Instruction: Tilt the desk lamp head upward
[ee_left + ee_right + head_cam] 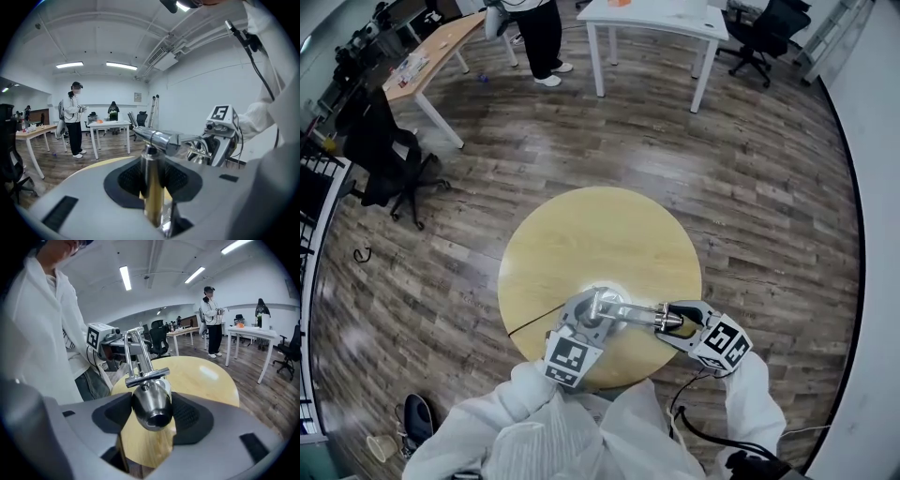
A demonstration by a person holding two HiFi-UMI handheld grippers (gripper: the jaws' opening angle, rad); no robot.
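White sleeves (534,412) fill the bottom of the head view, and just beyond them the lamp (614,309) stands on the round wooden bench (581,234), close to its near edge.

The left gripper (587,317) has its jaws closed narrowly on the lamp's upright post (151,187); in the left gripper view the dark pads press on both sides of that shiny tube. The right gripper (673,321) reaches in from the other side. Its jaws stand much wider, clamped on the rounded metal lamp head (151,404), which fills the gap between the pads in the right gripper view. A thin double-rod arm (136,350) joins the head to the post.

The tilt looks about to begin or barely begun, since the head lies roughly level.

The main risk, as I judge it, is the head itself. It is polished, round and tapered, so it could slide out of the wide jaws as they lift. If the joint is stiff, the upward pull would pass to the post instead, and any slack in the left grip could let the whole lamp rock or creep toward the bench edge. The arm could also swing at its pivot, raising the head without changing its angle.
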